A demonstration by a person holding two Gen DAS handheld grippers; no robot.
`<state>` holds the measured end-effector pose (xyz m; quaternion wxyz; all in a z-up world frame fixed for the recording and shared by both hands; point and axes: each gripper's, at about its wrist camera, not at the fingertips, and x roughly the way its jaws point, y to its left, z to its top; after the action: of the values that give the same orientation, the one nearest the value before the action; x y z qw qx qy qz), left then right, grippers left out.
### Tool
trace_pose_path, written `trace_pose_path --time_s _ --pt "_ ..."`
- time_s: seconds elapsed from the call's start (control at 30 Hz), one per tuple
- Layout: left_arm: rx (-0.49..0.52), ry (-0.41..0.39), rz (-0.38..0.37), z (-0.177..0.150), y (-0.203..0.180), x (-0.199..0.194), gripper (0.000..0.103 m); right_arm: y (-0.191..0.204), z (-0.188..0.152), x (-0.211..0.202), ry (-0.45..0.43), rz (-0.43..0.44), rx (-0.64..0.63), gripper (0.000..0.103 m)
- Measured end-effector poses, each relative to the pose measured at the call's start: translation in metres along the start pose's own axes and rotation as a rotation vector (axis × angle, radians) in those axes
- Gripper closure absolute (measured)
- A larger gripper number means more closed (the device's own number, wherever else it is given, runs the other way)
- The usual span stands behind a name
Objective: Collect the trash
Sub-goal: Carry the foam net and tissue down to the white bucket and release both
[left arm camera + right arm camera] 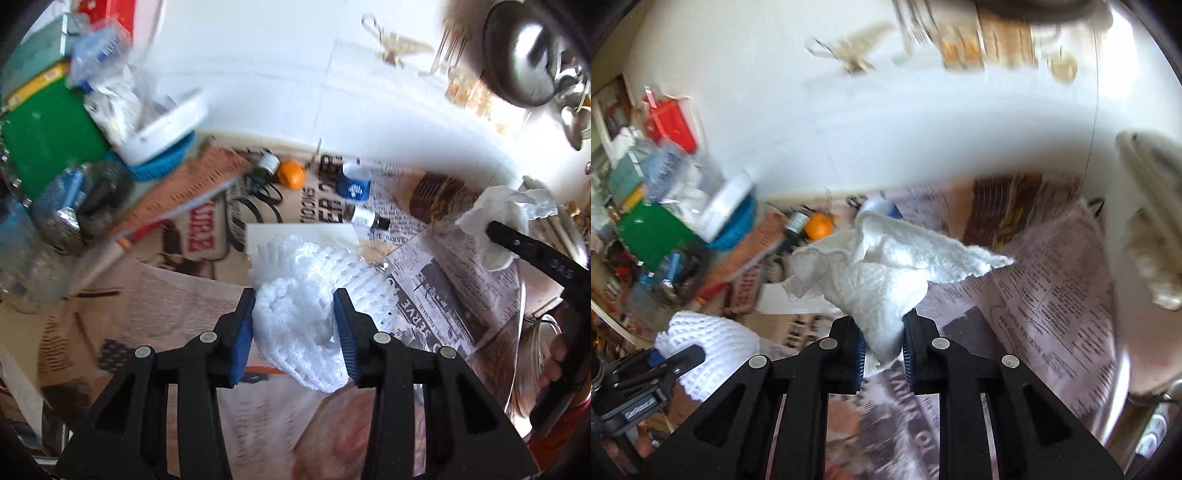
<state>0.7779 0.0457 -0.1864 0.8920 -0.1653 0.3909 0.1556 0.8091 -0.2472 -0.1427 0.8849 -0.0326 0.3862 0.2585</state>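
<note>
Two grippers are each clamped on one piece of trash above a table covered in printed newspaper [436, 295]. The left gripper [295, 299] pinches a white foam mesh fruit sleeve [299, 295] between its blue pads; the sleeve bulges past both fingers. The right gripper [882, 332] squeezes a crumpled white paper towel [882, 280], which fans out beyond the fingertips. Near the white wall lie an orange fruit [291, 173] and a small blue-and-white carton [354, 184].

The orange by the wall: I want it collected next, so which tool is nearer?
Hard to call; probably left. The left tool, gripping foam netting, faces the orange. The right tool holds a paper towel off to the side.
</note>
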Motion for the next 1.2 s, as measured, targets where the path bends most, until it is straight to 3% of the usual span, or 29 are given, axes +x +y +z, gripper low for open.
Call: trace_pose_path --time_s 0.23,0.5,0.63,0.93,1.2 --pt "0.049 -0.033 -0.053 -0.035 0.067 -0.047 0.062 0.080 -0.044 -0.037 -0.049 -0.005 0.035 0.088" --pt "0.173 -0.043 -0.113 -0.098 0.171 -0.118 0.062 0.195 -0.127 -0.072 -0.082 -0.066 0.116 0.088" --pt "0.237 -0.014 -0.139 -0.120 0.201 -0.145 0.062 0.236 -0.163 -0.099 -0.085 -0.103 0.163 0.088" --pt "0.279 0.065 -0.185 -0.171 0.229 -0.170 0.062 0.278 -0.206 -0.127 -0.011 -0.172 0.188 0.088" --pt "0.271 0.158 -0.161 -0.217 0.228 -0.141 0.061 0.274 -0.249 -0.107 0.084 -0.173 0.190 0.087"
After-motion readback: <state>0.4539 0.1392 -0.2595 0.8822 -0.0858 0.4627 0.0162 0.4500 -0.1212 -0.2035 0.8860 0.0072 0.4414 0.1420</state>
